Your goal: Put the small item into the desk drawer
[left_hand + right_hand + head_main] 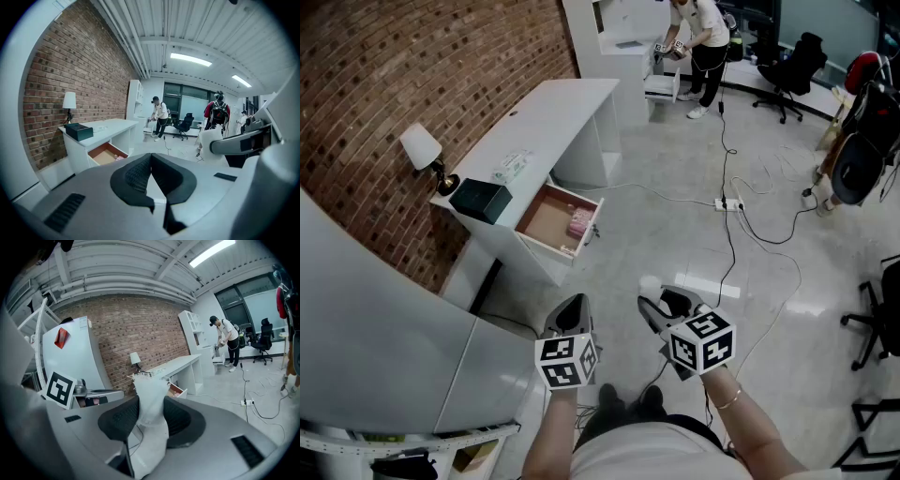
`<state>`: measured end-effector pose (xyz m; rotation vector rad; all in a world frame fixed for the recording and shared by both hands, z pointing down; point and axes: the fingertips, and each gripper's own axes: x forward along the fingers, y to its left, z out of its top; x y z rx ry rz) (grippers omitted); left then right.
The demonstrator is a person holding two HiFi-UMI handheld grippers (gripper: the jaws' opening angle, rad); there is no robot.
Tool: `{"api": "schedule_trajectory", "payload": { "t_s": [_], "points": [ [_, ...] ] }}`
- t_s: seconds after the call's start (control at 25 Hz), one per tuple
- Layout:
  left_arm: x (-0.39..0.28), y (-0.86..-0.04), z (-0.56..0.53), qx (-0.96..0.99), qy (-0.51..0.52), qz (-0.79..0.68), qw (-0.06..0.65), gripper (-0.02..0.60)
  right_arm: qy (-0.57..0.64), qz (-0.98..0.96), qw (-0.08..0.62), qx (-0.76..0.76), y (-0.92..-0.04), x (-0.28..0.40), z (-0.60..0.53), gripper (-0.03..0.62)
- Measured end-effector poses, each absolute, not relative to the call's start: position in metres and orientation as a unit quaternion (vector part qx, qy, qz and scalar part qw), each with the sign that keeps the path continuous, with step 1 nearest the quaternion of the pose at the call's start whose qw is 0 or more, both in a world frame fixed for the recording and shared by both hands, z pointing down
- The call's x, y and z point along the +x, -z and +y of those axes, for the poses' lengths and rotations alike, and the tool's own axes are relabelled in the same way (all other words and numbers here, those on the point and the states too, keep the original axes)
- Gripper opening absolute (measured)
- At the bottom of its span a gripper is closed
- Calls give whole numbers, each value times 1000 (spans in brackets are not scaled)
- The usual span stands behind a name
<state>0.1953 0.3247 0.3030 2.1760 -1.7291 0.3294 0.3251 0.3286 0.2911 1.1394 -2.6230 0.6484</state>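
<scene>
The small item is a white crinkled packet point(151, 401) and my right gripper point(149, 417) is shut on it, its top sticking up past the pads. In the head view the right gripper point(661, 305) hovers over the floor with the packet point(649, 283) at its tip. The left gripper point(572, 309) sits beside it, shut and empty; its dark pads meet in the left gripper view point(150, 169). The desk drawer point(542, 223) stands pulled open ahead and to the left, well apart from both grippers, with a pink item point(579, 223) inside.
The white desk point(546, 112) stands along the brick wall and carries a lamp point(422, 150) and a dark box point(480, 199). A power strip point(729, 203) and cables cross the floor. A person point(701, 37) works at the far end; office chairs point(792, 66) stand right.
</scene>
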Motion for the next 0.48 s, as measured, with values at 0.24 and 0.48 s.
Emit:
{"api": "schedule_trajectory", "payload": {
  "t_s": [0.24,0.48],
  "points": [
    [206,-297,323,764,-115,-613,166,21,-203,-893,103,389,-283,339,327,169],
    [213,-296,327,759,-119,-619,164,21,-203,-894,108,386,-286,351,332,172]
  ]
}}
